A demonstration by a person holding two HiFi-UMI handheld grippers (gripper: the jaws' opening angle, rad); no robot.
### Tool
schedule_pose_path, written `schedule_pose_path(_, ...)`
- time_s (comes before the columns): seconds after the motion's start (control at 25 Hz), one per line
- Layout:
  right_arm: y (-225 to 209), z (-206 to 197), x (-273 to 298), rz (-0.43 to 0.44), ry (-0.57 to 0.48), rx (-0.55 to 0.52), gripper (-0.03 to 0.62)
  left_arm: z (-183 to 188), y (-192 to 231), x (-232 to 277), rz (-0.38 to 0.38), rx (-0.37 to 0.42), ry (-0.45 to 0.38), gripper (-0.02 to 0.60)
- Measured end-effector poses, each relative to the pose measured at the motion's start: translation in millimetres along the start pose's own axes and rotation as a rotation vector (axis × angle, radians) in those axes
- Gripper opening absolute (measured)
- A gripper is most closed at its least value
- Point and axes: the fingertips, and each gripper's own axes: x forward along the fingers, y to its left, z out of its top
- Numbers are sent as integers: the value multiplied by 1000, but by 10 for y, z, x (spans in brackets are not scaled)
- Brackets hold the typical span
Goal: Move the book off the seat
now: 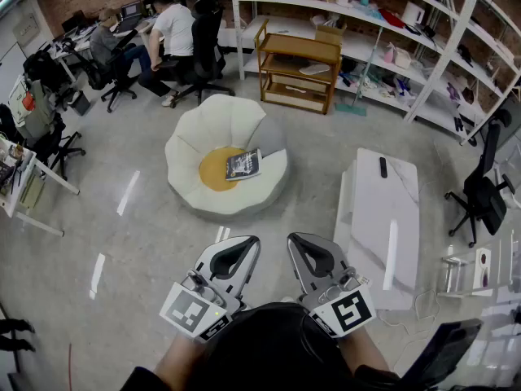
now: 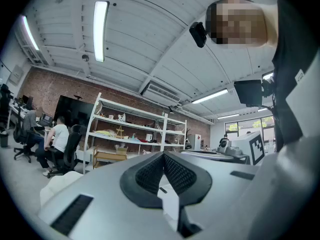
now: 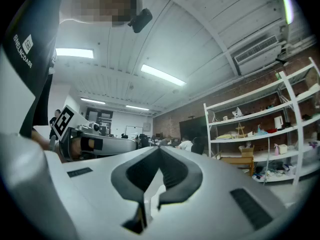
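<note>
Both grippers are held level and close to my body, well apart from the work. The left gripper (image 1: 241, 249) has its fingers together with nothing between them, and the right gripper (image 1: 305, 251) is the same. The book (image 1: 243, 164) lies flat on the seat (image 1: 213, 129), partly on the yellow centre pad (image 1: 212, 171) and partly on the pale lobes to its right, and turned slightly askew. I judge the step in hand to be the approach, since no contact has been made. To do it well, I would close on the seat first and spread one pair of fingers before reaching the book. I would then take the book by the edge nearest me, close to the spine, so the pages do not fan. The seat is flower-shaped, with rounded, padded-looking petals, so I expect it to give under pressure; a lower finger could be pressed into it and slid under the cover. The cover is dark and looks smooth, so it may slip. The white, hard-topped desk (image 1: 383, 210) to the right offers a flat place to put it down.
</note>
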Motion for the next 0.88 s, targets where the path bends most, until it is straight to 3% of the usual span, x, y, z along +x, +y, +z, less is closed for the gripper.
schedule_pose_path(0.24, -131, -60, -195, -10, 2, 40, 14, -79, -113, 66, 20, -63, -3, 5)
schedule_pose_path(0.52, -376, -175, -411, -28, 13, 42, 14, -249, -299, 322, 39, 5, 39, 5)
schedule_pose_path(0.88, -657, -264, -693, -17, 9, 7, 14, -429, -596, 639, 47, 8, 70, 5)
